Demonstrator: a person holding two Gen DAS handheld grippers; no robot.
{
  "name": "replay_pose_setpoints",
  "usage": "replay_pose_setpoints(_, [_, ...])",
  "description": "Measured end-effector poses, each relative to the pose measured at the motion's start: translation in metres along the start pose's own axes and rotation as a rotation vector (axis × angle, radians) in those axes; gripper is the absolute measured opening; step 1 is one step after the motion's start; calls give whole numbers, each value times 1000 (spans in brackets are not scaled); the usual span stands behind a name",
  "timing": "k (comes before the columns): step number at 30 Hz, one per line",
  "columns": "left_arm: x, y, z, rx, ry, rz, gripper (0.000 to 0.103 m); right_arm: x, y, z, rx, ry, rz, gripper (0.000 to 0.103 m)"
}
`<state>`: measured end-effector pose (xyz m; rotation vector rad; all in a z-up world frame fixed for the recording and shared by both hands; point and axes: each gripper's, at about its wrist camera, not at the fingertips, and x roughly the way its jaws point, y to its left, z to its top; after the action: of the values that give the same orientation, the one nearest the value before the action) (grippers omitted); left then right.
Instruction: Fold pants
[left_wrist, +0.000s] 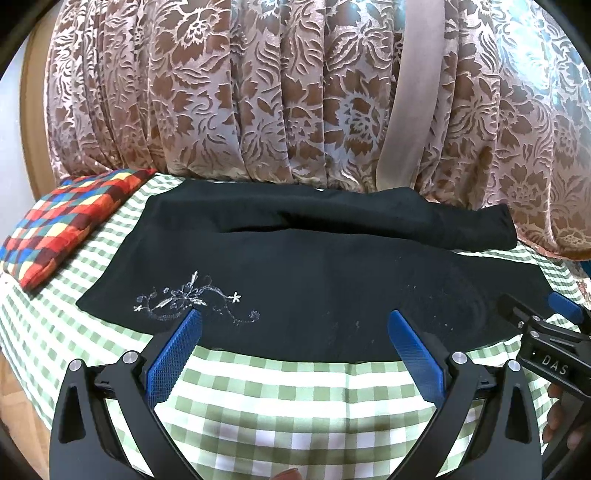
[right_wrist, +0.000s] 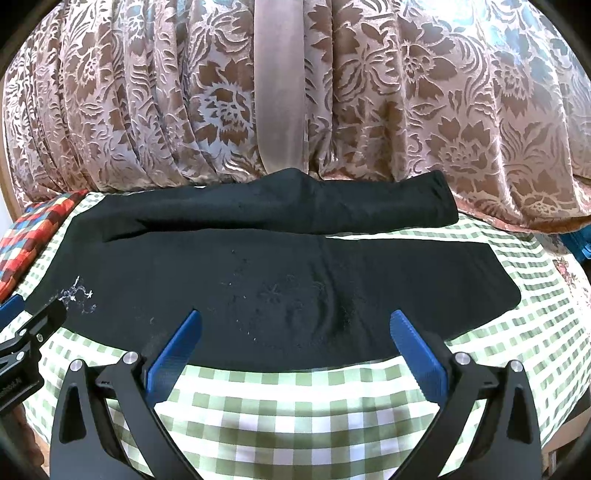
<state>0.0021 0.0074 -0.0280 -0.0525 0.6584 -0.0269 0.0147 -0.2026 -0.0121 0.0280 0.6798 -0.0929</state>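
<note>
Looking across the scene from the biggest thing down: a flowered curtain (left_wrist: 258, 92) hangs as the backdrop, and in front of it the checked tablecloth (left_wrist: 295, 398) covers the surface you're working over. Spread on that cloth are the black pants (left_wrist: 314, 269), lying crosswise in front of you, one leg along the near side and the other bunched along the far edge, touching the curtain's hem. The legs are not stacked, so I'd call this the very start: no fold is made yet, and everything is left to do, bringing one leg over the other, then doubling the length.

Off to your left sits a bright patchwork cushion (left_wrist: 70, 229), just beside the waist end. Near that end you can see the pale flower stitching (left_wrist: 195, 299) on the fabric.

Now your tools. Your left gripper (left_wrist: 293, 325) has its jaws spread wide, blue pads over the near edge of the pants close to the stitching, holding nothing. Your right gripper (right_wrist: 293, 325) is likewise gaping, empty, poised over the near edge further toward the leg ends. Whether the tips touch the cloth, I can't tell. To my eye, both are lined up to pinch that near edge.
</note>
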Motion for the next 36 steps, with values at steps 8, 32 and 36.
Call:
replay_pose_setpoints(8, [0, 3, -1, 4, 1, 22, 100, -1, 0, -2, 5, 6, 22, 101])
replay_pose_setpoints(32, [5, 22, -8, -25, 33, 29, 100, 1, -9, -3, 26, 33, 45, 101])
replay_pose_setpoints(36, [11, 26, -9, -38, 57, -6, 100, 6, -18, -4, 73, 64, 134, 101])
